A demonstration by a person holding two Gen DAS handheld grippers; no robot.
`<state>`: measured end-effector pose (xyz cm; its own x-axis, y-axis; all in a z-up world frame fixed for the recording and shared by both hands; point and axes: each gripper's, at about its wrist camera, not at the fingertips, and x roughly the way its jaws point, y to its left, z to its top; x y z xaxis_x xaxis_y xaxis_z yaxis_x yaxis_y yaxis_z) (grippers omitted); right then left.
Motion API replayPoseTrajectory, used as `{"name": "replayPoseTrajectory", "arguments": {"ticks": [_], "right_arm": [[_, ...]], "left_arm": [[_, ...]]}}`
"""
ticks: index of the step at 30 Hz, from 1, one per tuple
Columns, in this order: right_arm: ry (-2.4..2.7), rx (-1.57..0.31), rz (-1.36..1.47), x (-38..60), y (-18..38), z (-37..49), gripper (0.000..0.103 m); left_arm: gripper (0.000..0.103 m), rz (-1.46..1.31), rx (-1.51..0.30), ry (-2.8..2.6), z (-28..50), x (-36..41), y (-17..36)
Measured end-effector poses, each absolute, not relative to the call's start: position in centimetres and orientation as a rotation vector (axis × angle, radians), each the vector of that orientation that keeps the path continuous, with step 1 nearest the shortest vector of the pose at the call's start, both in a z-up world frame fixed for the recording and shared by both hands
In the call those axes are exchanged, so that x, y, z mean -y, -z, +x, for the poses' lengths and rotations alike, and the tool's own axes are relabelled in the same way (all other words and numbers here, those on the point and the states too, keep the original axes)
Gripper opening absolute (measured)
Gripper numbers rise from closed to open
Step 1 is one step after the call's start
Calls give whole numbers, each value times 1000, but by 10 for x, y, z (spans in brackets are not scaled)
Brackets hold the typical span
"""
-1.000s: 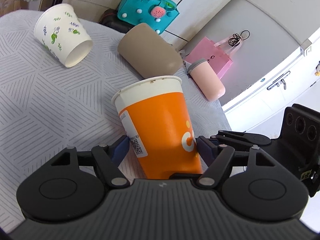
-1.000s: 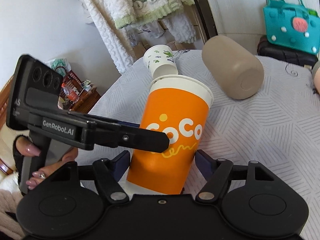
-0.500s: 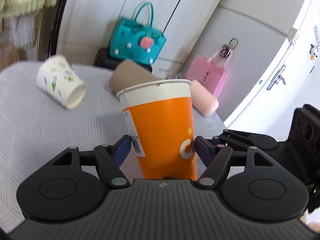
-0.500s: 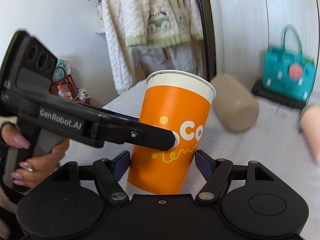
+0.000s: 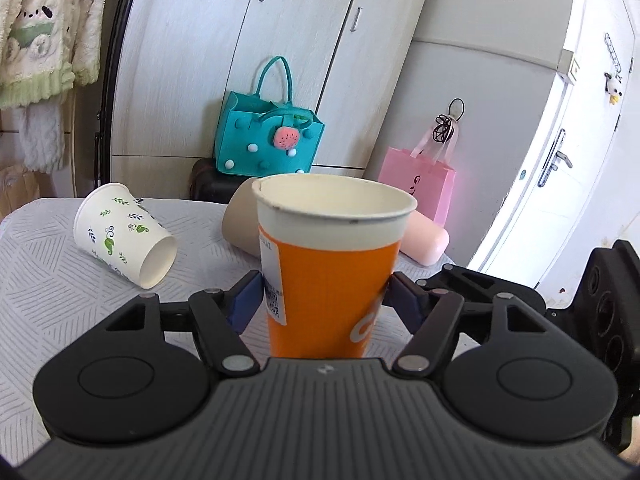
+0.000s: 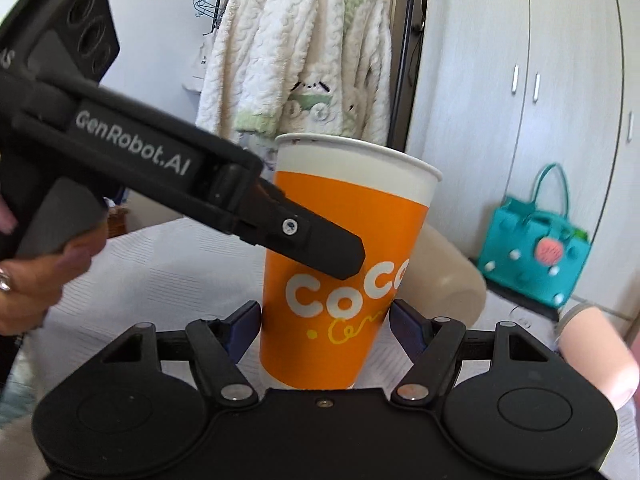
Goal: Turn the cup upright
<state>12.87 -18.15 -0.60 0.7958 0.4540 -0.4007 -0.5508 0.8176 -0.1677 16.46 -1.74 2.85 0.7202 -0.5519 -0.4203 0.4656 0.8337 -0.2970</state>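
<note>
Cup (image 5: 334,276) is standing mouth-up between the blue pads of the left claw (image 5: 322,300), and both pads are pressing its orange wall low down, so that claw is closing on it. From the right claw (image 6: 324,330) the same cup (image 6: 344,264) is sitting dead ahead between the fingers; the left pad is touching the wall, the right pad looks just beside it, and I cannot tell whether this claw is truly gripping. Whether the base is resting on the table is hidden behind the claw bodies.

Being thin paper and seemingly empty (no liquid is showing at the rim), the cup is likely very light and easy to crush or tip. Its waxy print may be slipping under hard pads, so a gentle hold low on the wall, as now, seems best; the rolled rim is the stiffest part.

Beyond the left claw, a cloth (image 5: 60,280) with a line pattern is covering the table, probably giving some grip under the base. A leafy cup (image 5: 124,236), a beige cup (image 5: 240,220) and a pink cup (image 5: 426,240) are lying on their sides further ahead. Past the table, a teal bag (image 5: 268,140), a pink bag (image 5: 418,184), cupboards (image 5: 224,56) and hanging robes (image 6: 292,60) are filling the room.
</note>
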Motion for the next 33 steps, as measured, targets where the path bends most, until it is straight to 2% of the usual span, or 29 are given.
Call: {"name": "replayPoseTrajectory", "arguments": {"ticks": [9,14,18,33], "right_arm": [[-450,-333,-385,174,15,134,77],[-459,-374,-315,184,8,136,77],[-442,-388,-285,192,4,133,85],[-401,-372,-190,214,-8,77,87]], "left_arm": [[68,-147,-494,586,167,30,-19],[68,-183,-514,602,162,28,-22],[71,-193,-523,582,152,25,-25],[78,-120,-507,421,93,14,-42]]}}
